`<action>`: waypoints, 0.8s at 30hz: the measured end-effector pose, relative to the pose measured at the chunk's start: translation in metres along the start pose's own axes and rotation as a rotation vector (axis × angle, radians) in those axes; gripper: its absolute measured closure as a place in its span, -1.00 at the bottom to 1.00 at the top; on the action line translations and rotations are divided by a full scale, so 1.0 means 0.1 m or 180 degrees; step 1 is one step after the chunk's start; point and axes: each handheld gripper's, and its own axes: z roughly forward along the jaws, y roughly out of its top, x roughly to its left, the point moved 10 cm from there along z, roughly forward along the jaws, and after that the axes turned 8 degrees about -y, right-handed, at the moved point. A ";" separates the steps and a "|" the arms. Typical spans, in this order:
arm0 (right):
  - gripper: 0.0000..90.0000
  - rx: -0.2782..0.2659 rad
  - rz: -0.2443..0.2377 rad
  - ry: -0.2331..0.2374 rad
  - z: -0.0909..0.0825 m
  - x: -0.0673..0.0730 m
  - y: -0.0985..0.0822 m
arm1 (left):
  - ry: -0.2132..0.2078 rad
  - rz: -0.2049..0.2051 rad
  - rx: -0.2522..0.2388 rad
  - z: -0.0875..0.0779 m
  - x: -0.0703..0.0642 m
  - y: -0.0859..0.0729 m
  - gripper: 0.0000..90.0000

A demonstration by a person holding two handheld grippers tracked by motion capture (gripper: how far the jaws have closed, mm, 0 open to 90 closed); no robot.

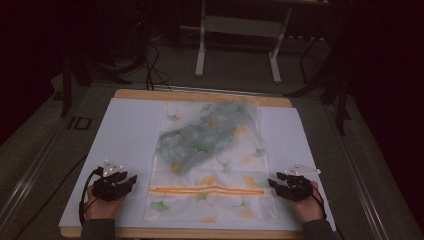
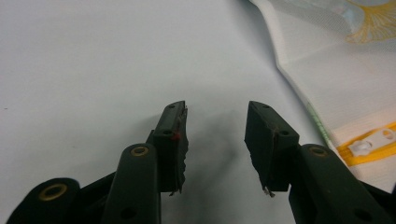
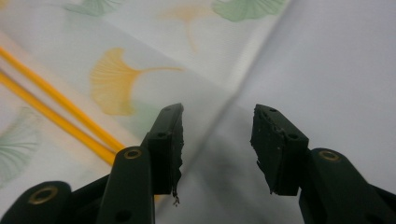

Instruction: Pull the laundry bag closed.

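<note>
A translucent zip bag (image 1: 212, 160) printed with ginkgo leaves lies flat in the middle of the white sheet (image 1: 125, 135), with greenish cloth inside its upper half. Its orange zip strip (image 1: 207, 190) runs across near the front. My left gripper (image 1: 131, 179) rests open on the sheet, left of the bag. In the left gripper view the gripper (image 2: 215, 126) has nothing between its jaws, and the bag's edge (image 2: 327, 74) lies off to the right. My right gripper (image 1: 272, 183) is open at the bag's right edge. The right gripper view has the gripper (image 3: 217, 128) over that edge (image 3: 243, 79), empty.
The white sheet covers a wooden table (image 1: 200, 95) whose rim shows at the back. Behind it stands a white metal frame (image 1: 240, 40) on a dark floor with cables. Bare sheet lies on both sides of the bag.
</note>
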 end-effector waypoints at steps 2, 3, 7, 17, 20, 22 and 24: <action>0.19 0.0006 -0.0052 0.0031 0.00 0.06 0.01 | -0.0008 0.0016 0.0000 0.00 -0.01 0.01 0.31; 0.19 0.0006 -0.0076 0.0037 0.00 0.08 0.02 | -0.0015 0.0030 -0.0006 0.00 -0.02 0.01 0.31; 0.20 -0.0022 -0.0167 0.0115 0.01 0.19 0.10 | -0.0037 0.0056 0.0000 -0.01 -0.04 0.01 0.33; 0.24 -0.0058 -0.0365 0.0348 0.03 0.45 0.25 | -0.0185 0.0137 -0.0029 -0.02 -0.11 0.02 0.34; 0.24 -0.0053 -0.0502 0.0444 0.04 0.58 0.32 | -0.0220 0.0150 -0.0022 -0.01 -0.12 0.02 0.36; 0.23 -0.0060 -0.0534 0.0507 0.05 0.64 0.36 | -0.0225 0.0163 -0.0013 -0.01 -0.13 0.02 0.37; 0.22 -0.0049 -0.0533 0.0626 0.05 0.70 0.39 | -0.0229 0.0189 0.0002 -0.01 -0.13 0.01 0.39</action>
